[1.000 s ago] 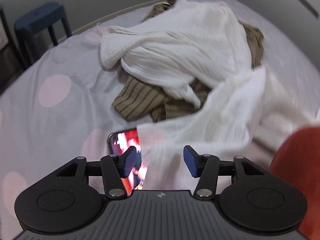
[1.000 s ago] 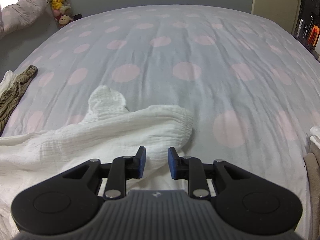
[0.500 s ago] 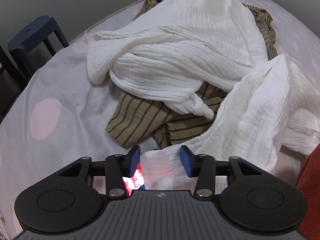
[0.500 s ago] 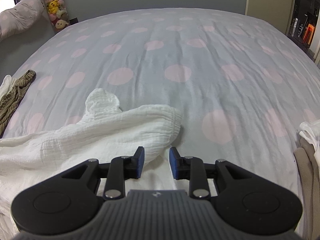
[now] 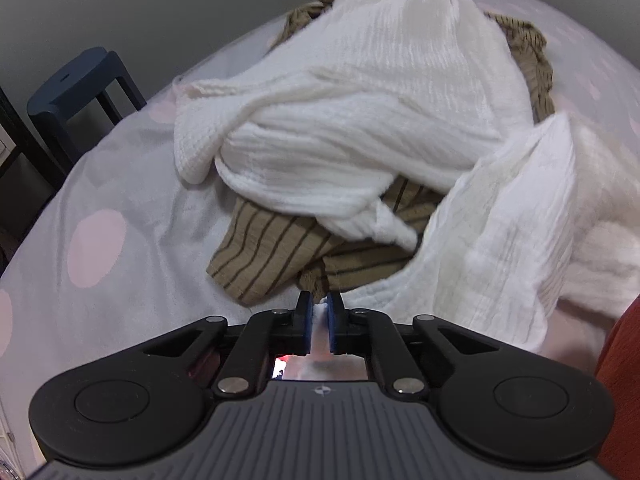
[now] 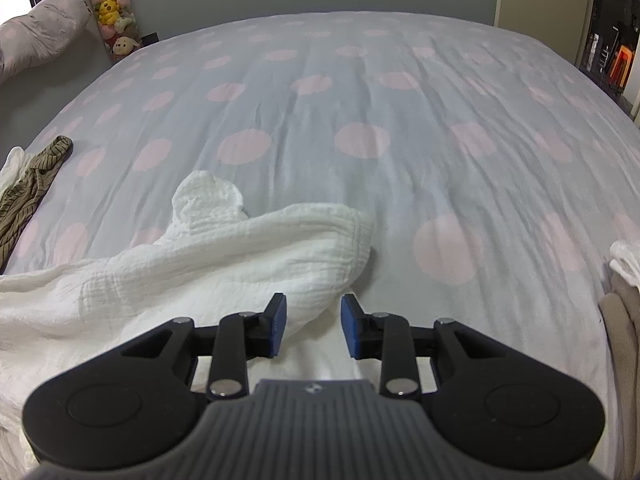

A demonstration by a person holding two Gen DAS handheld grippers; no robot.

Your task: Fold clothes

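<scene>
1. We see our left gripper with its blue fingers nearly together, clenched on a corner of the white muslin garment at 6 o'clock in the left wrist view
2. From that pinched corner the cloth runs up toward 3 o'clock, where it lies bunched on the bed
3. At 12 o'clock a second white garment is heaped on a brown striped garment, whose striped edge shows just beyond the fingers
4. A dark blue stool stands off the bed at 10 o'clock, and something orange-red fills the edge at 4 o'clock
5. Our right gripper has its fingers released and spread, low over the same white muslin garment, which covers the spotted bed cover from 6 to 9 o'clock
6. The left finger touches or overlaps a fold; the right one stands beside the cloth's edge
7. Plush toys sit at 11 o'clock beyond the bed
</scene>
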